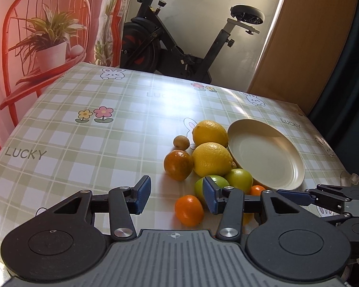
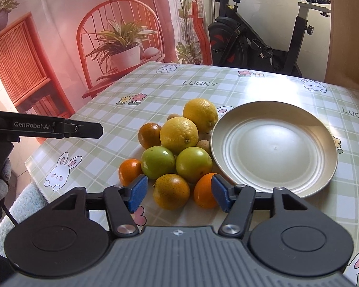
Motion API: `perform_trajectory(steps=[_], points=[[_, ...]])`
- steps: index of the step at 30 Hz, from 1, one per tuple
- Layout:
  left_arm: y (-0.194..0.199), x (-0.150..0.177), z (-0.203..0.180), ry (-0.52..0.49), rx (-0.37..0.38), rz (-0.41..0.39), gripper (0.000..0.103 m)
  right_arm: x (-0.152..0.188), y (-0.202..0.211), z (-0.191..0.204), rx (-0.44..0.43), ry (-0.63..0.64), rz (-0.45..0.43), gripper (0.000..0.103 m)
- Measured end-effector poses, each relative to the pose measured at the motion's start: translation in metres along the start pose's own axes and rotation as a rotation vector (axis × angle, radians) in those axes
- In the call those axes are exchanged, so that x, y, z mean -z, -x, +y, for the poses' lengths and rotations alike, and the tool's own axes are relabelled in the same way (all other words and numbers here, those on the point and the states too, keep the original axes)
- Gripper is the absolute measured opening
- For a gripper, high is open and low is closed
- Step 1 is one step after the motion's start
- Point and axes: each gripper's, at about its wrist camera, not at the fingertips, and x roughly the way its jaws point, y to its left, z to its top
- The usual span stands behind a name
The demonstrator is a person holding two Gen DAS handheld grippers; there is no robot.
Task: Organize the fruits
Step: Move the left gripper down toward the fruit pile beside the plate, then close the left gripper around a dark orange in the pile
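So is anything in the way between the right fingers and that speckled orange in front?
Nothing visible is. The speckled orange lies just ahead of the open right gripper, with bare tablecloth between them. A smaller orange sits close beside the right-hand finger.

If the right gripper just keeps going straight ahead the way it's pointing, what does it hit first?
Most likely the greenish-orange citrus, which sits between the open fingers of the right gripper and nearest the camera. The small orange by the right finger is about as near, so depth leaves some doubt.
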Motion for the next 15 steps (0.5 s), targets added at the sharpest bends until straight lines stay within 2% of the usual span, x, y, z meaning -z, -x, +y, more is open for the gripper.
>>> perform_trajectory(steps=[15], points=[[-0.023, 0.007, -0.023, -0.070, 0.170, 0.077, 0.044, 0.007, -0.016, 0.013, -0.022, 0.083, 0.049, 0.043]])
